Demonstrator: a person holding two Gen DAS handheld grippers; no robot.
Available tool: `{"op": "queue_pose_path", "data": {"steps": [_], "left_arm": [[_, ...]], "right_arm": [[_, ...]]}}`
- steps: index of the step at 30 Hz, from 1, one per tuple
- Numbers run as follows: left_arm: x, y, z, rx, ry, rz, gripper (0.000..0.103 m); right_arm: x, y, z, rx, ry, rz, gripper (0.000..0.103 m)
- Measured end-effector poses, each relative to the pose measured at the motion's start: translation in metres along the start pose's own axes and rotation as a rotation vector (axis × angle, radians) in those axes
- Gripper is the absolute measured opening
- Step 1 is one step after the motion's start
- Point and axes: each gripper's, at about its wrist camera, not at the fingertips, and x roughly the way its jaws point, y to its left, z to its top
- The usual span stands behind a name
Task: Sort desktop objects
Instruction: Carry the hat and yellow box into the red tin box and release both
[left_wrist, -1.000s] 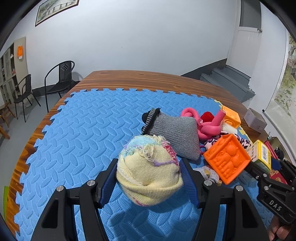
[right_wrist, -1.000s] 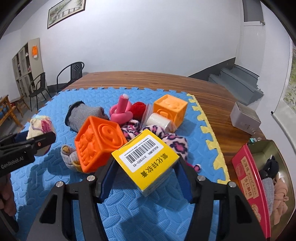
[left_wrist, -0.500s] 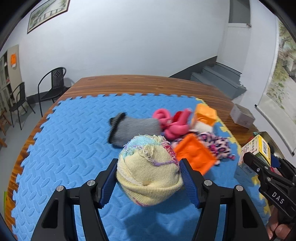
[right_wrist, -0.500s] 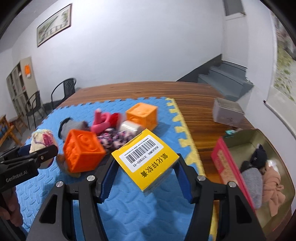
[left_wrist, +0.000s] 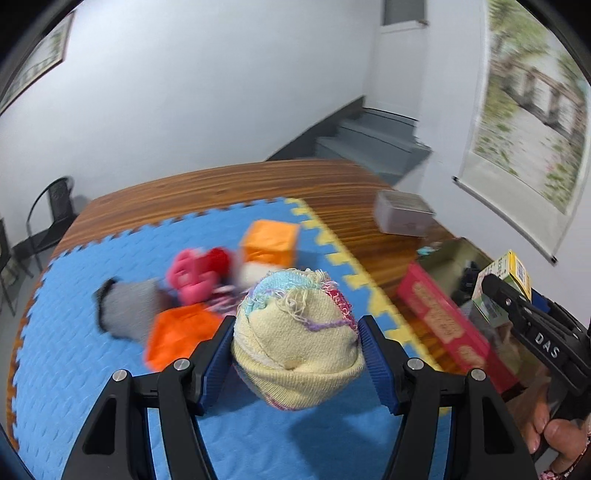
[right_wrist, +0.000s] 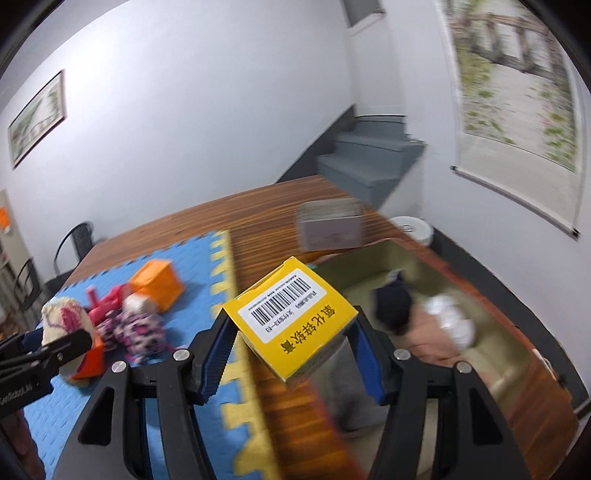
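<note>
1. The left gripper (left_wrist: 295, 349) holds a rolled-up yellow sock ball (left_wrist: 295, 339). The ball sits right between the two blue finger pads (left_wrist: 373, 363), and both pads press on its sides.
2. The sock ball is pale yellow, with bits of blue, pink and purple yarn on top. It is up in the air above the blue foam mat (left_wrist: 92, 369).
3. The right gripper (right_wrist: 291, 354) holds a yellow box (right_wrist: 295, 325) between its blue pads (right_wrist: 365, 360). The box is tilted, with one corner pointing up.
4. The box has a white barcode sticker and black writing on it. It hangs over the wooden table (right_wrist: 266, 236), next to the mat's yellow edge.
5. Just beside the box is an open tin (right_wrist: 491, 321) with soft cloth things inside.
6. On the mat lie orange blocks (left_wrist: 269, 243), a pink toy (left_wrist: 188, 277) and a gray sock (left_wrist: 125, 306). They look blurry.
</note>
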Motion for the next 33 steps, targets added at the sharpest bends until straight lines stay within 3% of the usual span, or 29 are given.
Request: {"op": "queue_pose_path", "data": {"steps": [8,16,21,25,33], "left_arm": [[0.025,-0.075,0.027,0.101,0.004,-0.124,0.067],[0.063,-0.130,0.044,0.128,0.061,-0.247,0.067],[0.087,-0.142,0.048,0.100,0.120,-0.318,0.069],[0.094,-0.140,0.045,0.070,0.123,-0.334,0.095],[0.082,-0.135,0.044,0.084,0.086,-0.317,0.095]], "right_arm": [[-0.004,-0.062,0.013,0.094,-0.033,-0.100,0.065],[0.008,-0.084,0.022,0.114,-0.028,-0.120,0.065],[0.018,-0.098,0.025,0.162,-0.014,-0.118,0.066],[0.026,-0.109,0.022,0.219,0.015,-0.102,0.071],[0.020,-0.111,0.018,0.232,-0.010,-0.101,0.071]]}}
